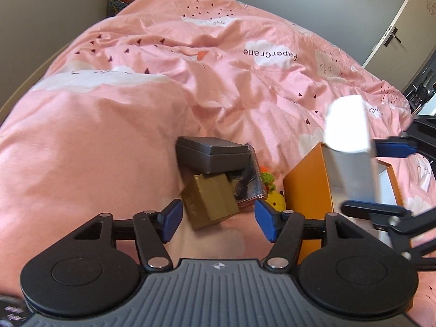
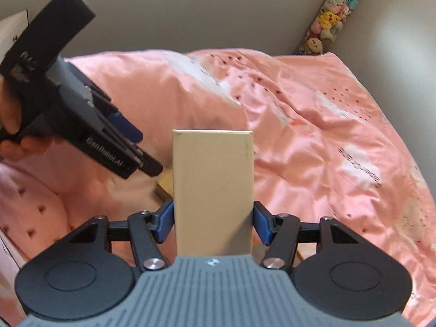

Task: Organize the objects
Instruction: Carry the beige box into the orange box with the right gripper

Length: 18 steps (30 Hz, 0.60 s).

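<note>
Flat rectangular cream-coloured cardboard box (image 2: pixel 212 190) stands upright between the blue pads of the right gripper (image 2: pixel 212 224); both pads press its side edges — clamped. In the left wrist view the same box appears blurred and white, raised over an open orange cardboard box (image 1: pixel 308 193) with a white inside wall.

Small gold-brown cardboard box (image 1: pixel 209 203) lies tilted on the bedding, in line with the gap of the left gripper (image 1: pixel 216 218). Its blue pads stand wide on either side of the gold box and clear of it — nothing gripped. Dark grey lidded rectangular case (image 1: pixel 212 155) sits on top of the gold box, overhanging it. A shiny dark foil-like packet (image 1: pixel 249 185) leans against both on the right. Just beside the packet, between it and the orange box, a small yellow plush toy (image 1: pixel 276 200) with a green-and-orange knitted piece above it.

In the right wrist view the left gripper's black body points down toward the bedding; a person's hand (image 2: pixel 12 117) holds its handle.

All rests on a rumpled pink duvet (image 1: pixel 114 125) with white cloud prints. Stack of plush toys (image 2: pixel 331 19) in the far corner against the grey wall.
</note>
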Each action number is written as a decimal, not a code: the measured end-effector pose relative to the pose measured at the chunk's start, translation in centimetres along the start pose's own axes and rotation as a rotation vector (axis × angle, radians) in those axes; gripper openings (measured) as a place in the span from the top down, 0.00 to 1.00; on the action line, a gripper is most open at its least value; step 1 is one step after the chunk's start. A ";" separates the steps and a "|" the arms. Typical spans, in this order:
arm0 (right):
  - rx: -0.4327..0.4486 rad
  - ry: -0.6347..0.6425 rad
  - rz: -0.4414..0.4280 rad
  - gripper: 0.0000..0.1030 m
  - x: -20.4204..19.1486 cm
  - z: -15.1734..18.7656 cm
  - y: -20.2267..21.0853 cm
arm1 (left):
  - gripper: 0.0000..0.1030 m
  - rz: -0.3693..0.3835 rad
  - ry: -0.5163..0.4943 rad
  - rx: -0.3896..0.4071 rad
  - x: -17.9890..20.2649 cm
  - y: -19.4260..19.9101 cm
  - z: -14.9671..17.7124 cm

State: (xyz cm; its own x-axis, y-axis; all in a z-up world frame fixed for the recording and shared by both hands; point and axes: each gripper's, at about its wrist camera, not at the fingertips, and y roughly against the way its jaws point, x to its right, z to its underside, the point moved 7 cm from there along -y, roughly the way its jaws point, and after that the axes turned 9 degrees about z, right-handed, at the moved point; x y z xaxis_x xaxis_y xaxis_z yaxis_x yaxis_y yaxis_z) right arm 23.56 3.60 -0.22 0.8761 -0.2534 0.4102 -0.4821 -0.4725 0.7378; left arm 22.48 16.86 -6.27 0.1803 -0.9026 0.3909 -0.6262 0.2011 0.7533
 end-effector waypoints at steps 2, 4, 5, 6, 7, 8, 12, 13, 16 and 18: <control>-0.037 0.025 0.028 0.40 0.5 1.6 1.2 | 0.23 -0.025 0.005 -0.021 0.1 -1.7 0.1; -0.078 0.046 0.051 0.40 1.2 3.4 0.9 | 0.23 -0.066 0.012 -0.047 -0.2 -3.4 0.3; -0.101 0.054 0.057 0.40 1.3 4.1 0.8 | 0.23 -0.082 0.013 -0.054 -0.3 -4.1 0.3; -0.122 0.068 0.063 0.40 1.5 5.1 0.5 | 0.24 -0.106 0.013 -0.064 -0.6 -4.8 0.4; -0.138 0.086 0.068 0.40 1.8 5.9 0.3 | 0.23 -0.126 0.009 -0.069 -0.7 -5.3 0.5; -0.154 0.106 0.068 0.40 2.0 6.9 -0.2 | 0.23 -0.137 0.004 -0.068 -0.8 -5.7 0.5; -0.222 0.204 0.041 0.40 1.9 10.1 -2.7 | 0.23 -0.176 -0.017 -0.080 -0.9 -6.7 0.6; -0.236 0.226 0.031 0.40 1.7 10.8 -3.3 | 0.23 -0.181 -0.021 -0.086 -0.9 -7.0 0.6; -0.279 0.265 -0.005 0.40 1.4 12.4 -5.2 | 0.23 -0.179 -0.016 -0.090 -0.8 -7.4 0.5; -0.308 0.264 -0.049 0.40 1.4 13.2 -6.4 | 0.23 -0.181 -0.017 -0.094 -0.6 -7.7 0.4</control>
State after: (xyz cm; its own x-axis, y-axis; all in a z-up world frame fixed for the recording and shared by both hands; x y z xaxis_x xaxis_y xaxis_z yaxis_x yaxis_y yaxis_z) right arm 27.96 -4.81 -11.48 0.8856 0.0078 0.4644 -0.4543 -0.1934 0.8696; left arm 26.88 15.73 -12.56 0.2696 -0.9335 0.2363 -0.5112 0.0692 0.8567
